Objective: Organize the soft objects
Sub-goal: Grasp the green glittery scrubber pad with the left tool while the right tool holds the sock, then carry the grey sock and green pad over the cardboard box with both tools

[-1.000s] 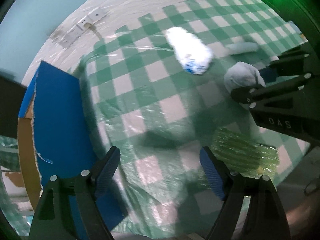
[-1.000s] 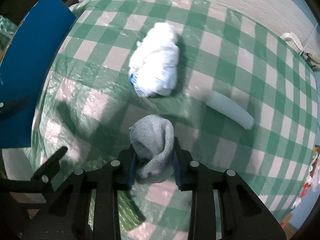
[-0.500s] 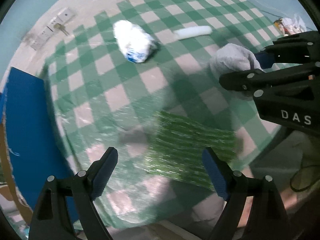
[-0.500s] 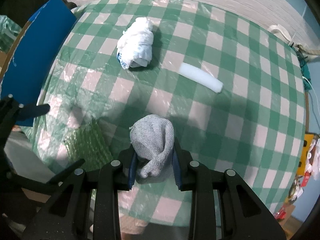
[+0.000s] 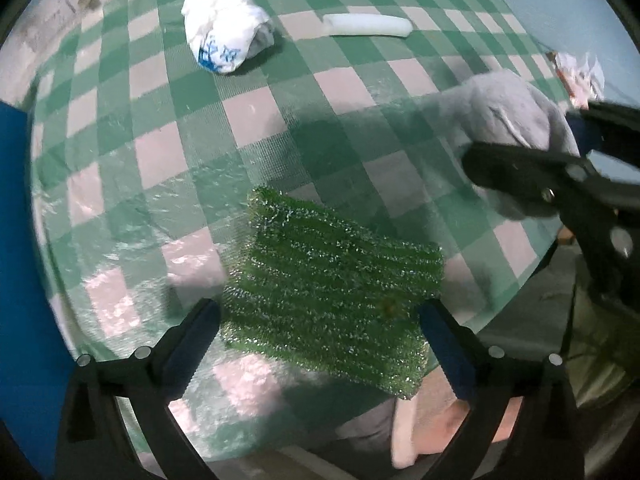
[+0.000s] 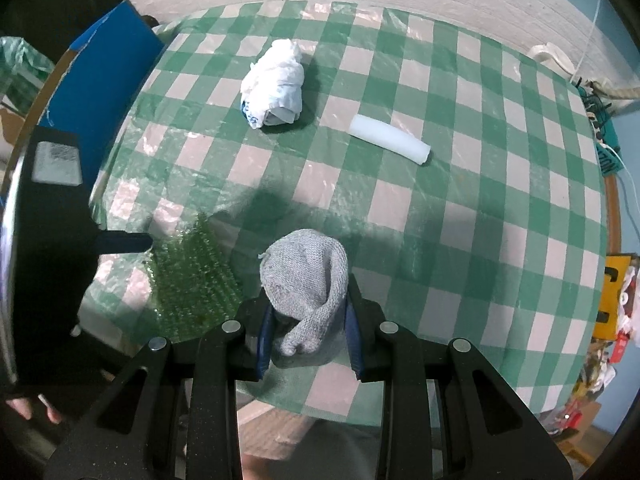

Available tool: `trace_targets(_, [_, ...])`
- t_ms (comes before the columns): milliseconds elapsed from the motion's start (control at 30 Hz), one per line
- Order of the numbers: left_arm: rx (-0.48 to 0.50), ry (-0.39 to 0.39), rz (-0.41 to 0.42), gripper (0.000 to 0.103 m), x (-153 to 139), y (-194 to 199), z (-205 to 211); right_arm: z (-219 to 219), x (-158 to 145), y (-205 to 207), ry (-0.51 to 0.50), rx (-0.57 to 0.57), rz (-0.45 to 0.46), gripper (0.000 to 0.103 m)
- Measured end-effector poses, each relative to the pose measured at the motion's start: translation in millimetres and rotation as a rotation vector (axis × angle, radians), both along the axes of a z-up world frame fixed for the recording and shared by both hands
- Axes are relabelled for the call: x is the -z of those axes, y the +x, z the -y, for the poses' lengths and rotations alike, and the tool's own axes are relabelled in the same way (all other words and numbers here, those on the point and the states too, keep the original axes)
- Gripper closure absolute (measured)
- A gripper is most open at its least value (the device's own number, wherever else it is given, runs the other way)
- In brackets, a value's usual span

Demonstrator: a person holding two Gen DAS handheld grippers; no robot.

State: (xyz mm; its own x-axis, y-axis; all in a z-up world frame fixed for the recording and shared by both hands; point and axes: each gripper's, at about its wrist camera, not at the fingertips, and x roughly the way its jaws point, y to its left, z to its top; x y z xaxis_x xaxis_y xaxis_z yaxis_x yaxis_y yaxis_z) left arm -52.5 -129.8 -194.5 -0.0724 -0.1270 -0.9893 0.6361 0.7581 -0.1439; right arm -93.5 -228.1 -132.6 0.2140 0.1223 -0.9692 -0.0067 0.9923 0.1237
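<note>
One green scourer [image 5: 332, 284] — between opening jaws

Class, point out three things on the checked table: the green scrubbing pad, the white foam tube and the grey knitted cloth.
green scrubbing pad [image 5: 332, 284], left wrist view, middle of its top face.
white foam tube [image 6: 390, 139], right wrist view, mid-length.
grey knitted cloth [image 6: 306, 276], right wrist view, its bulging upper part.

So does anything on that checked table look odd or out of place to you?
Only mildly. The green scrubbing pad lies skewed at the table's near edge, one corner poking past it. The white bag bundle and white foam tube lie loose but intact. Nothing looks spilled or torn.
</note>
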Motion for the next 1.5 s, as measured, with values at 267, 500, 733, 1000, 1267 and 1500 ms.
trace_targets(267, [0.043, -0.043, 0.04, 0.021, -6, -7, 6, 1, 4, 1, 0.01, 0.004, -0.006, 0.074])
trace_targets(500, [0.044, -0.063, 0.037, 0.078, -21, 9, 7, 0, 8, 5, 0.008, 0.003, -0.008, 0.074])
trace_targets(733, [0.034, -0.029, 0.12, 0.09, -28, 19, 6, 0, 6, 6, -0.01, -0.001, 0.005, 0.074])
trace_targets(1000, [0.014, 0.007, 0.267, 0.09, -49, 29, 5, -3, -3, 11, -0.029, -0.006, 0.041, 0.074])
trace_targets(1267, [-0.038, 0.058, 0.378, 0.091, -67, 28, -15, -7, -18, 17, -0.063, -0.014, 0.08, 0.074])
trace_targets(1500, [-0.09, 0.076, 0.469, 0.091, -88, 31, -34, -12, -29, 22, -0.075, -0.027, 0.107, 0.074])
